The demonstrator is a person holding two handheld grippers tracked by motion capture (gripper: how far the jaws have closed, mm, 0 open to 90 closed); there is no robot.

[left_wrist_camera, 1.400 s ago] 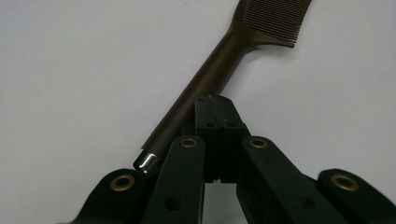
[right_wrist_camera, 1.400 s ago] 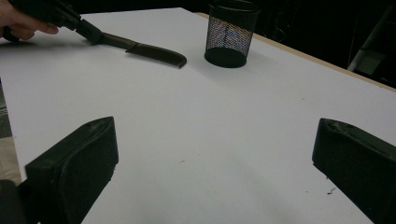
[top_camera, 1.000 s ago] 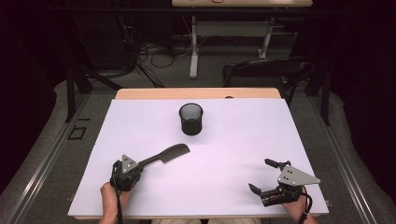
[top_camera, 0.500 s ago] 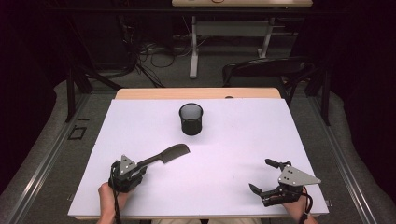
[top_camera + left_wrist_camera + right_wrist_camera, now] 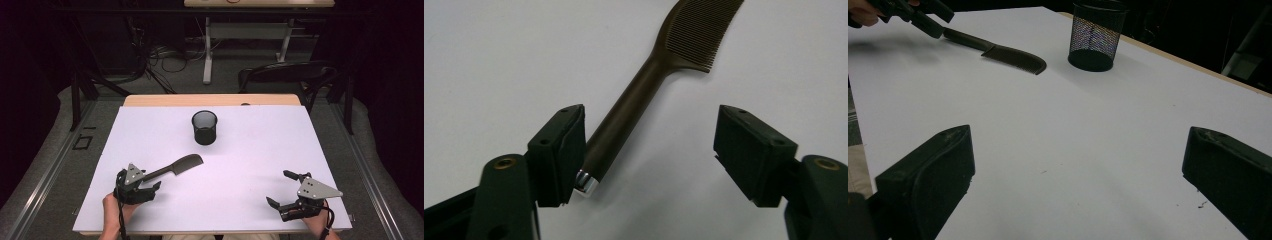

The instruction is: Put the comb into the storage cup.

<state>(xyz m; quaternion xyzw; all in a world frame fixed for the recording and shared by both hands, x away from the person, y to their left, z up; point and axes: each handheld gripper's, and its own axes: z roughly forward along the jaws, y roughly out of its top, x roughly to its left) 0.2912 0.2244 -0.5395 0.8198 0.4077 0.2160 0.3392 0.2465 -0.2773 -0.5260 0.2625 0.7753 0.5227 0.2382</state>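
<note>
The comb (image 5: pixel 651 80) lies flat on the white table (image 5: pixel 250 165), its handle end between the jaws of the left claw (image 5: pixel 651 150), which have just been opening; they now stand wide, and whether the near jaw still touches the handle by its shiny cap I cannot tell, while the far jaw is well clear. The comb looks light, stiff and smooth, likely plastic, so it may slip or pivot if pinched near the tip. The round handle, midway along, seems the safest hold; the fine teeth ahead of the claw look easy to bend. The mesh cup (image 5: pixel 204 127) stands farther ahead. The right claw (image 5: pixel 284 194) rests wide and empty, well apart.
</note>
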